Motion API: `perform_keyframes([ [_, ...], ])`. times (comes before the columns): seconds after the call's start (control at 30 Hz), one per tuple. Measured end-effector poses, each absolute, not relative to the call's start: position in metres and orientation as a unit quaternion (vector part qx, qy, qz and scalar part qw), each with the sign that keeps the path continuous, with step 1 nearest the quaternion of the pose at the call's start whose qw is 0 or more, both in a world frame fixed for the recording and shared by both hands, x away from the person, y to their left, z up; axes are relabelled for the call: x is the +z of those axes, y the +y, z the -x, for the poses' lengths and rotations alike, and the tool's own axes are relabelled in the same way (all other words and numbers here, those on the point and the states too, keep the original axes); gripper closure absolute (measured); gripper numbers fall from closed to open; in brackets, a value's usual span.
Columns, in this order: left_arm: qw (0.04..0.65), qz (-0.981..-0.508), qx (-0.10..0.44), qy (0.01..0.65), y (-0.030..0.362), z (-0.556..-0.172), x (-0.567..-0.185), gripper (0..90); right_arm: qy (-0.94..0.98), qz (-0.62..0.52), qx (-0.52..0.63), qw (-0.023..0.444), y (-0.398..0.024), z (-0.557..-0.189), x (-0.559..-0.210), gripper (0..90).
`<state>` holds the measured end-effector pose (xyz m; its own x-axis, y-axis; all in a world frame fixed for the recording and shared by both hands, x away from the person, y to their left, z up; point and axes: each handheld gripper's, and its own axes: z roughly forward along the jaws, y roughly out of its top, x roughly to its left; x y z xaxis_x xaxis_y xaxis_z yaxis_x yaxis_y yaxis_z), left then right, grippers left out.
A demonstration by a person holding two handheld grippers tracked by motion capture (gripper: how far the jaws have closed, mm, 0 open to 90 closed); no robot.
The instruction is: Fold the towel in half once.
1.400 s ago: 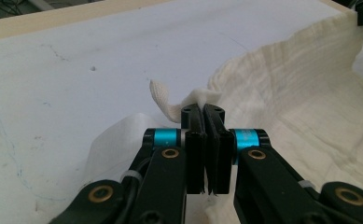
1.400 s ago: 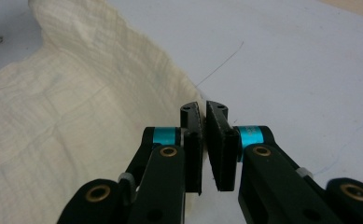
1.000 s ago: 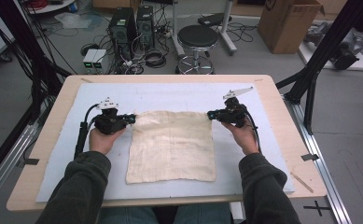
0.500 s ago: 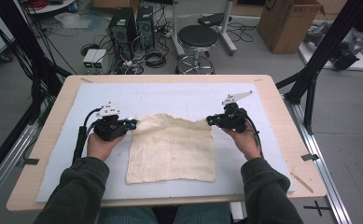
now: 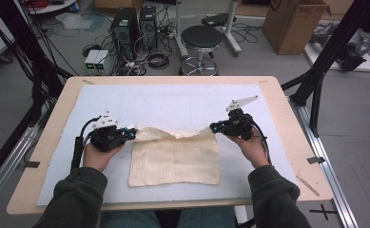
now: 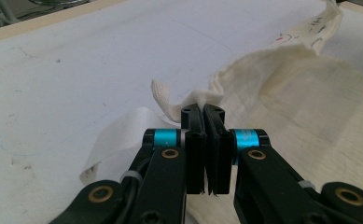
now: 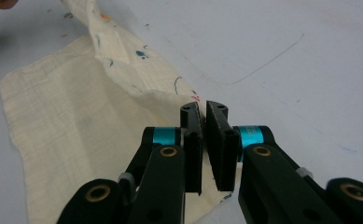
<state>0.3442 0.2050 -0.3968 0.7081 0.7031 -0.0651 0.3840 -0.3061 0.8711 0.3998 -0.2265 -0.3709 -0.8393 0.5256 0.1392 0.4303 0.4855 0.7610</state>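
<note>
A cream cloth (image 5: 175,159) lies on the white mat in the middle of the table. Its far edge is lifted and sags between the two grippers. My left gripper (image 5: 132,134) is shut on the far left corner; in the left gripper view a curl of fabric (image 6: 163,95) sticks out past the closed jaws of that gripper (image 6: 202,110). My right gripper (image 5: 214,127) is shut on the far right corner. In the right gripper view its jaws (image 7: 203,109) stand almost together over the cloth (image 7: 72,116), whose raised edge bears small coloured marks.
The white mat (image 5: 173,102) covers most of the wooden table (image 5: 289,123). Beyond the table stand a black stool (image 5: 201,38), computer towers (image 5: 130,23) with cables and a cardboard box (image 5: 294,21). Black frame poles (image 5: 316,78) rise at both sides.
Both grippers have moved toward the person, dragging the cloth's far edge with them. That edge now sits nearer and is more rumpled and raised.
</note>
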Motion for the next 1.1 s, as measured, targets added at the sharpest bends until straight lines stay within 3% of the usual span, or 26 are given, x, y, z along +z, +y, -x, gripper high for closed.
perform_keyframes([
  [0.5, 0.478, -0.798, 0.161, 0.33, 0.205, -0.329, -0.404, 86.7, 0.859, -0.283, 0.424, 0.05, -0.238, -0.377, -0.396, 85.1],
  [1.1, 0.467, -0.818, 0.153, 0.299, 0.204, -0.304, -0.409, 86.5, 0.864, -0.261, 0.428, 0.053, -0.236, -0.344, -0.401, 84.9],
])
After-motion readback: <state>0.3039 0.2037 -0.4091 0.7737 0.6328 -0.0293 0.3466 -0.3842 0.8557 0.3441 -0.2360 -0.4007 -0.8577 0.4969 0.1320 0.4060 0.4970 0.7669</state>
